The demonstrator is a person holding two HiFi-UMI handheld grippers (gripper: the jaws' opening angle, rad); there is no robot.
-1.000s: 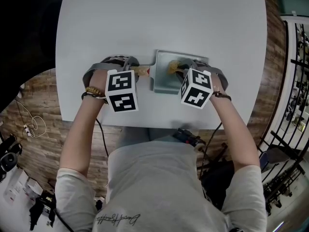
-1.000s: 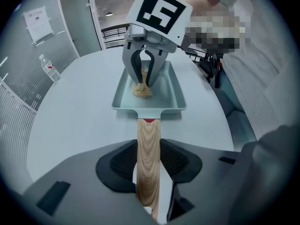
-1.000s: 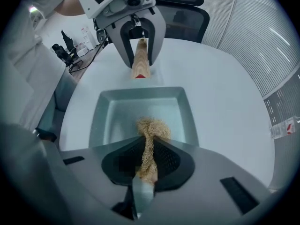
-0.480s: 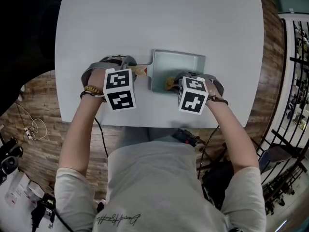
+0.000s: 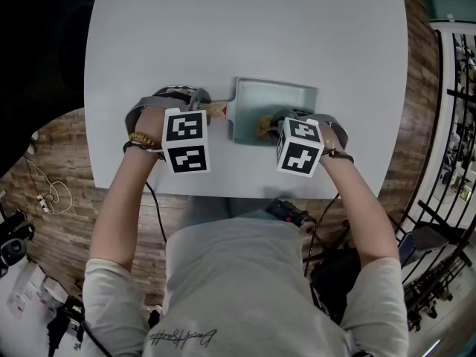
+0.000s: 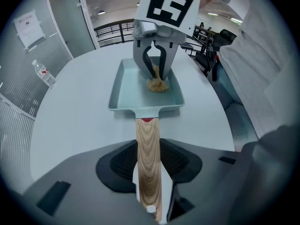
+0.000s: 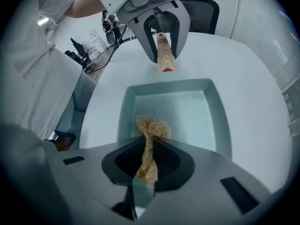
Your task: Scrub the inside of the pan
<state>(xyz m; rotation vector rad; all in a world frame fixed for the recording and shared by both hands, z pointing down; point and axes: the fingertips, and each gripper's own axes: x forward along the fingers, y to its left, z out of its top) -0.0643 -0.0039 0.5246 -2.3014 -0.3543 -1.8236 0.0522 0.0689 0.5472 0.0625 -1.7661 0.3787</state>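
Table [image 5: 245, 28] hasn't changed, and the pan [image 5: 286, 95] sits in the same spot near its front edge. The left gripper [image 6: 149, 182] is still clamped on the wooden handle [image 6: 147, 144], pinning the pan. The right gripper [image 7: 147, 165] is pinching the scrubber [image 7: 151, 128] and has dragged it from the far end of the pan back to the near wall. So that's one stroke done imo, and I'd guess more passes are needed.
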